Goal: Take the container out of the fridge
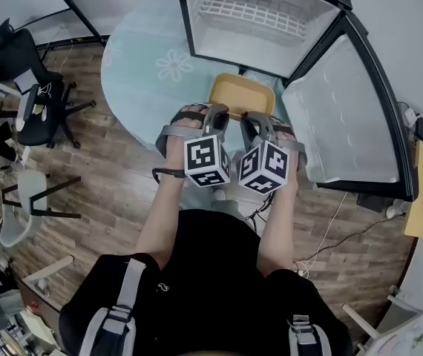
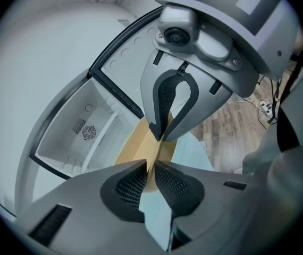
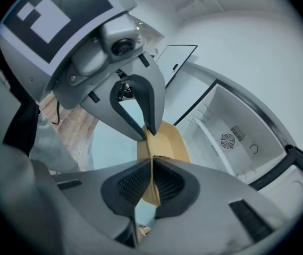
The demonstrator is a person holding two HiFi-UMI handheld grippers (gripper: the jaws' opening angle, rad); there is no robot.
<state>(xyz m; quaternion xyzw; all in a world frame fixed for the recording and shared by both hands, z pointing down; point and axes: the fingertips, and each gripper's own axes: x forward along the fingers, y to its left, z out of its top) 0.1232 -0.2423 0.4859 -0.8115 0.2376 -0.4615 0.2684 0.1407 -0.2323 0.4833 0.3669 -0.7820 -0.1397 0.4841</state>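
Note:
A shallow yellow container hangs in the air in front of the open, empty fridge, outside its cavity. My left gripper is shut on the container's near rim, and my right gripper is shut on the same rim right beside it. In the left gripper view the thin yellow wall of the container is pinched between the pads of the left gripper, with the right gripper clamped just beyond. The right gripper view mirrors this: the right gripper pinches the container.
The fridge door stands swung wide to the right. A pale teal round mat lies on the wood floor under the fridge. An office chair and a stool stand at the left. Cables trail at the right.

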